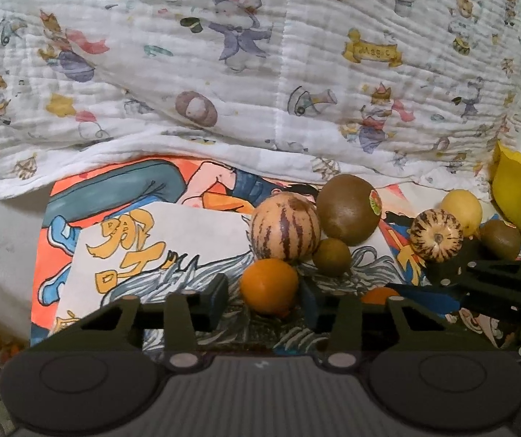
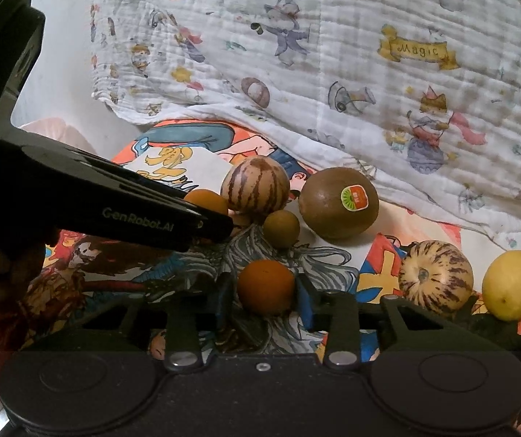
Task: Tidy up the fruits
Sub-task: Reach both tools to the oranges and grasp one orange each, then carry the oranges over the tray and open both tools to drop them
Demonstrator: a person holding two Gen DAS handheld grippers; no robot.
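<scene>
Our right gripper (image 2: 266, 300) brackets an orange (image 2: 266, 286) lying dead ahead on the illustrated mat (image 2: 122, 273), fingers just beside it; whether they pinch, we cannot tell. Our left gripper (image 1: 266, 296) likewise straddles another orange (image 1: 269, 284).

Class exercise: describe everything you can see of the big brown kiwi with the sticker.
The kiwi is the largest brown fruit, oval, with dull, smooth-looking skin and a round green and red sticker on its upper side. It lies on the printed cloth below the white blanket, right of the striped melon, apparently touching it, untouched by either gripper.

Printed white blanket (image 1: 260, 73), comic posters (image 1: 144, 251)
</scene>
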